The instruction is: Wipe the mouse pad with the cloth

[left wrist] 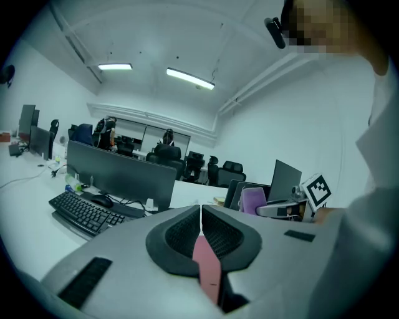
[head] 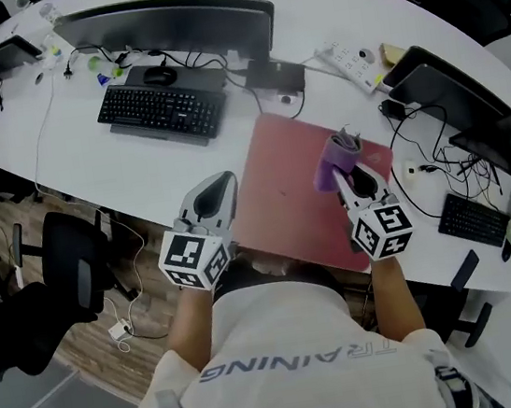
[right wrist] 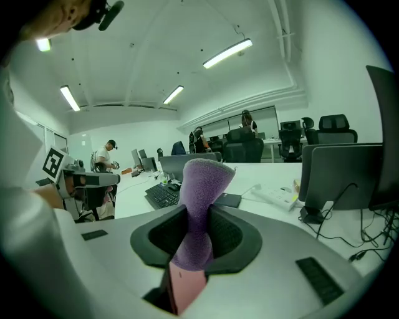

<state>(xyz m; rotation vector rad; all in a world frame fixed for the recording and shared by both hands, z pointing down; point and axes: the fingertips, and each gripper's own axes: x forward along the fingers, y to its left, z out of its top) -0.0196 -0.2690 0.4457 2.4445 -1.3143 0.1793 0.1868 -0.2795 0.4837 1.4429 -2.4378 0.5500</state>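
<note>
Closest to the lens is the person's white shirt (head: 286, 354), and just ahead of it both arms reach toward the mouse pad (head: 281, 185), a pink-red sheet lying flat on the white counter (head: 110, 176).

The right tool (head: 349, 174) is above the pad's right part, its jaws clamped on a purple cloth (head: 338, 157). In the right gripper view the cloth (right wrist: 201, 187) is pinched at its middle between the dark pads of the right tool (right wrist: 198, 219), its upper end standing up past the tips, with a strip of pink pad showing below.

The left tool (head: 220, 183) is at the pad's left edge. The left gripper view shows the left tool (left wrist: 201, 215) with its jaws pressed together and nothing between them.

Beyond the pad's far-left corner lie a black keyboard (head: 160, 111) and a dark monitor (head: 165, 27). A white power strip (head: 346, 60) sits past the pad's far edge.
</note>
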